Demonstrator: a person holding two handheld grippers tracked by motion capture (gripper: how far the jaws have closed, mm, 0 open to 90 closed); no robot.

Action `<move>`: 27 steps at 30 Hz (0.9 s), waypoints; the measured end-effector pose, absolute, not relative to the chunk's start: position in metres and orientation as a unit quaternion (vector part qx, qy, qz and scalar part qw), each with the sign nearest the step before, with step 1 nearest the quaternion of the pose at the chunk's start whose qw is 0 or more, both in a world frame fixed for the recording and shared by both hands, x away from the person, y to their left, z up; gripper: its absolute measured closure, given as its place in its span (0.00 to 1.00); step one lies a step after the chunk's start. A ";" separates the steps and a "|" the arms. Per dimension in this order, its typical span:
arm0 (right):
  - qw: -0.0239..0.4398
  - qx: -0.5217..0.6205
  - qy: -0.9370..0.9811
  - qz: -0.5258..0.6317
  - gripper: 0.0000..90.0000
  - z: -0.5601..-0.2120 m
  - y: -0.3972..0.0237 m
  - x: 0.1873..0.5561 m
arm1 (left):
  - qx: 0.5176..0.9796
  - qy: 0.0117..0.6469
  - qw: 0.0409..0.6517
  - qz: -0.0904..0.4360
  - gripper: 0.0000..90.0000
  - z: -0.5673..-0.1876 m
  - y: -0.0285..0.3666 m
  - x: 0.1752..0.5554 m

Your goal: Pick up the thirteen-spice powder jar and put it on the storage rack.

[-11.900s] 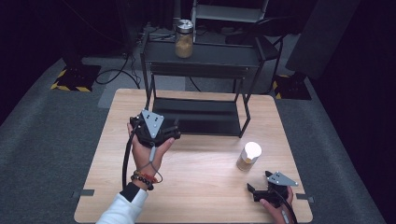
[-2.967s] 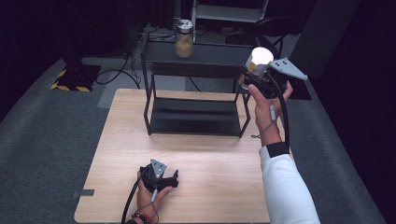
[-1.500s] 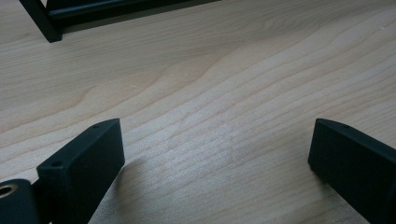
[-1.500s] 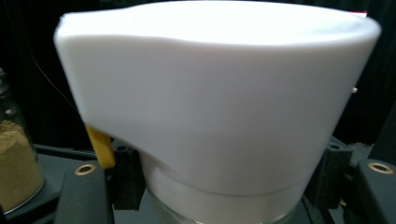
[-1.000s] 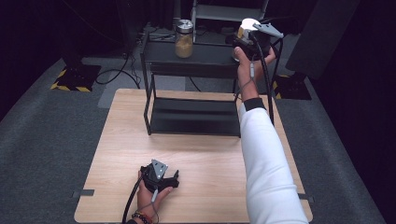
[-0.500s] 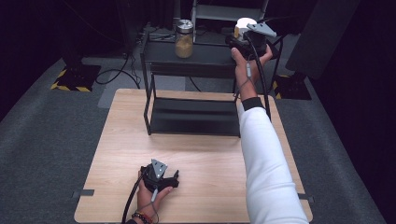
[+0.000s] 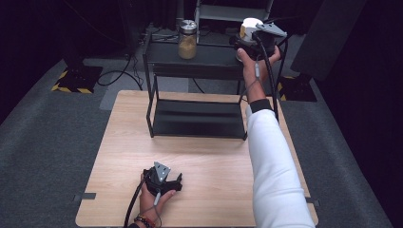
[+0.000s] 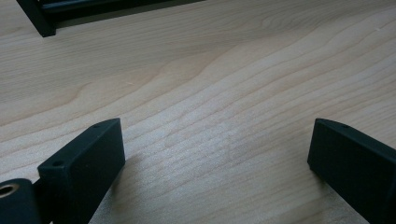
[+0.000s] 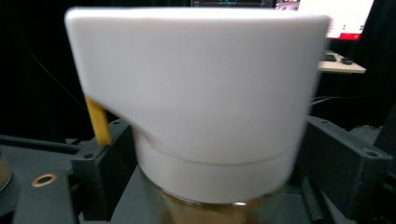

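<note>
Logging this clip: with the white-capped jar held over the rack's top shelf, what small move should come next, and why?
Probably lower the white-capped jar a little onto the top shelf before opening. The right gripper is shut on it at the shelf's right end, apart from the metal-lidded jar; whether its base touches is unclear.

The high view looks forward and down over the pale wooden table (image 7: 204, 156) toward the black two-tier metal shelf rack (image 7: 196, 102). The left gripper view skims that tabletop closely, sharing the rack's foot (image 8: 39, 21). The right gripper view faces a white-capped glass jar (image 9: 196, 102) at close range above the rack's top.
</note>
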State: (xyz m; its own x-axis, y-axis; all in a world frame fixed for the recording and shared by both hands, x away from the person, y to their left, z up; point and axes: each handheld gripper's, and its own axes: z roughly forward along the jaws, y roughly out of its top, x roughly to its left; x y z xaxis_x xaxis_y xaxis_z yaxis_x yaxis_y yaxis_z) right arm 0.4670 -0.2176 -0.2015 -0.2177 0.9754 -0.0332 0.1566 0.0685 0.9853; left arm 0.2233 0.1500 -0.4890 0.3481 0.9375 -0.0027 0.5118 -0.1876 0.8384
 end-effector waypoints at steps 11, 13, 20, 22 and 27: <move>0.403 0.438 0.639 0.488 0.07 -0.193 -0.233 0.461 | 0.721 0.503 0.392 0.271 0.04 -0.489 0.150 0.224; 0.396 0.438 0.646 0.483 0.07 -0.191 -0.236 0.460 | 0.721 0.503 0.392 0.271 0.04 -0.489 0.150 0.224; 0.406 0.437 0.642 0.483 0.07 -0.196 -0.248 0.443 | 0.721 0.503 0.392 0.271 0.04 -0.489 0.150 0.224; 0.407 0.436 0.641 0.483 0.07 -0.196 -0.251 0.436 | 0.721 0.503 0.392 0.271 0.04 -0.489 0.150 0.224; 0.442 0.433 0.628 0.472 0.07 -0.205 -0.252 0.411 | 0.721 0.503 0.392 0.271 0.04 -0.489 0.150 0.224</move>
